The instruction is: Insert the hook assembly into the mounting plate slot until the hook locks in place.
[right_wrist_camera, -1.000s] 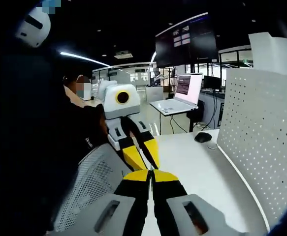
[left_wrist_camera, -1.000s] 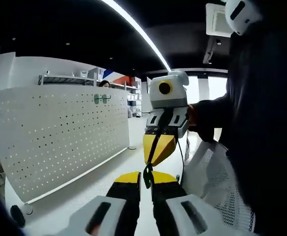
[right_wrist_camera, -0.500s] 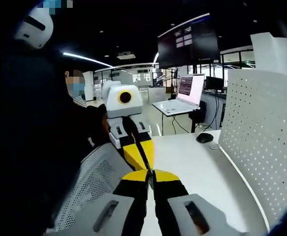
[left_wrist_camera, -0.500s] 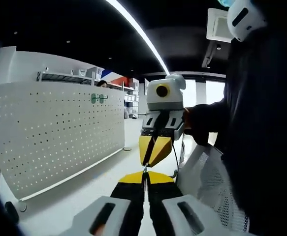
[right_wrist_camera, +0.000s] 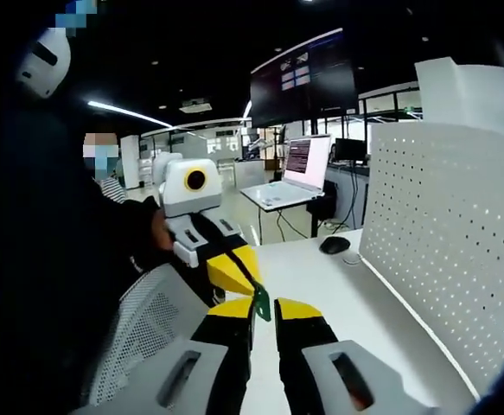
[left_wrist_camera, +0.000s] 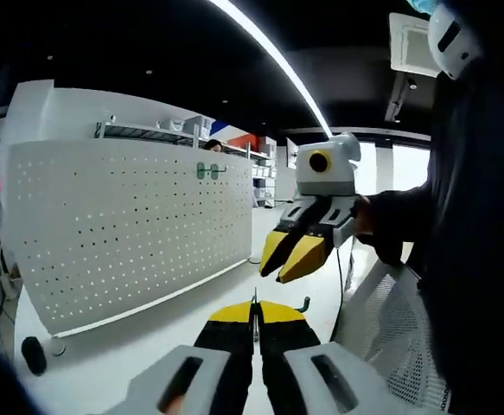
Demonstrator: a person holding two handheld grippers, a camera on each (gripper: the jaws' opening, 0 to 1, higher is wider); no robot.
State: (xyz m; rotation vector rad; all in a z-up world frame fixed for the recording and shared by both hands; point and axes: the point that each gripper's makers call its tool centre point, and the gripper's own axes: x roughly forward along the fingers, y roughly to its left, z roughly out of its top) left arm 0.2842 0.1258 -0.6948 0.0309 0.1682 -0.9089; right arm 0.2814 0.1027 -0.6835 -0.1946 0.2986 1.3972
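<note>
Before the white pegboard (left_wrist_camera: 130,233), left hand-held gripper (left_wrist_camera: 254,313) pinches the green hook (right_wrist_camera: 261,303); right spread.

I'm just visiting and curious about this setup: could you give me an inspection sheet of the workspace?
Surface: white tabletop.
Job's things: small green metal hook; white perforated mounting plate standing upright, with two green hooks near its top edge.
Clutter: black computer mouse.
Grippers: left gripper shut on the small hook; right gripper open.
Cables: thin dark cable hanging by the right gripper.
Surroundings: open laptop, dark wall screen, white mesh chair back.
</note>
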